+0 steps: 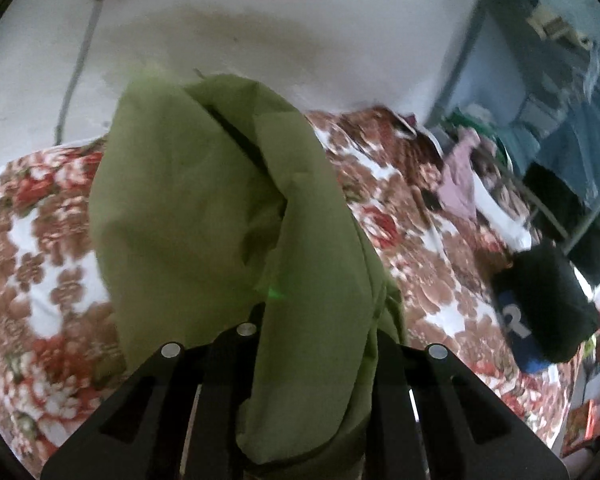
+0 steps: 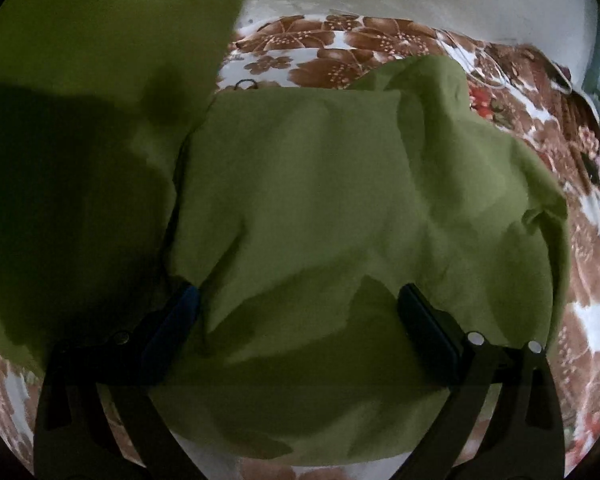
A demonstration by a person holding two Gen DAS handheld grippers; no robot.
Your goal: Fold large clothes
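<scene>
A large olive-green garment [image 1: 204, 200] hangs bunched from my left gripper [image 1: 316, 328], which is shut on its cloth and holds it up above the floral bedspread [image 1: 40, 240]; the fingertips are hidden by the cloth. In the right wrist view the same green garment [image 2: 320, 208] lies spread on the bed, with a raised part filling the upper left. My right gripper [image 2: 300, 300] is open, its two fingers wide apart just over the cloth, holding nothing.
The bed carries a brown, red and white floral bedspread [image 2: 380, 40]. A black bag with a blue patch [image 1: 540, 304] sits at the bed's right edge. Pink and white clothes [image 1: 460, 176] lie at the back right. A white wall [image 1: 260, 20] stands behind.
</scene>
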